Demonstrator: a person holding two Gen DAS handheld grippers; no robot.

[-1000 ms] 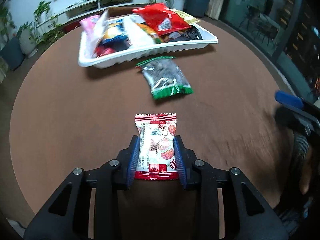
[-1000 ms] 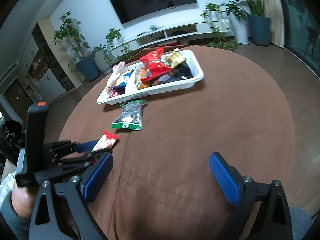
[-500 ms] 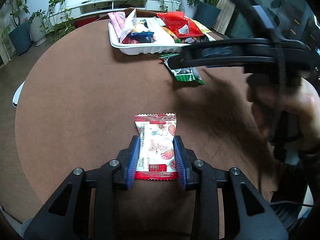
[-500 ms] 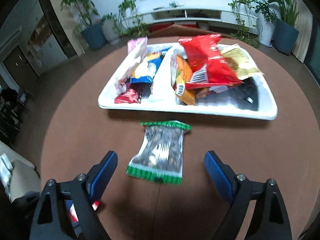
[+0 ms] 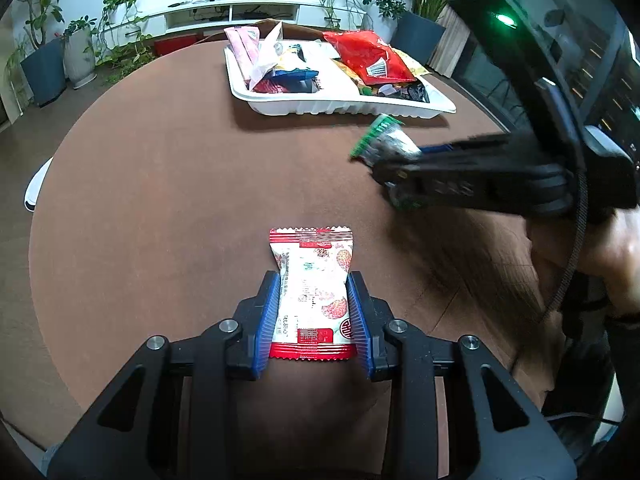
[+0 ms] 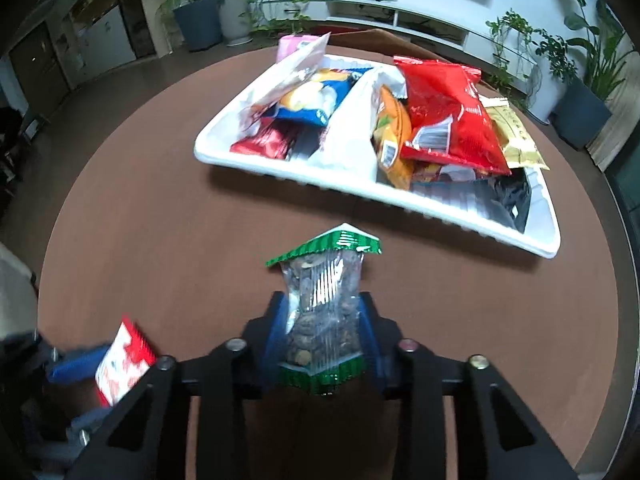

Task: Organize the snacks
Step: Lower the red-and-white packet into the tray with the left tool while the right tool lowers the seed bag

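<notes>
Moved: right tongs [image 6: 323, 334] have closed on the green-edged nut bag [image 6: 322, 308] since half a second ago.
Left tongs [image 5: 312, 320]: I'm squeezing the red-and-white snack pack [image 5: 311, 292] over the brown table [image 5: 160, 200].
Right tongs: I'm holding the nut bag just short of the white tray [image 6: 400, 200].

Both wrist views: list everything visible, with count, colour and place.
Table: one, brown, round.
Tray: one, white, far side of table, piled with mixed packets.
Red bag: one, on top of the pile.
Green packet: one, clear with green ends, in right gripper.
White packet: one, white and red, in left gripper.
Plants: several, potted, along the wall.
Left gripper: shut.
Right gripper: shut.
</notes>
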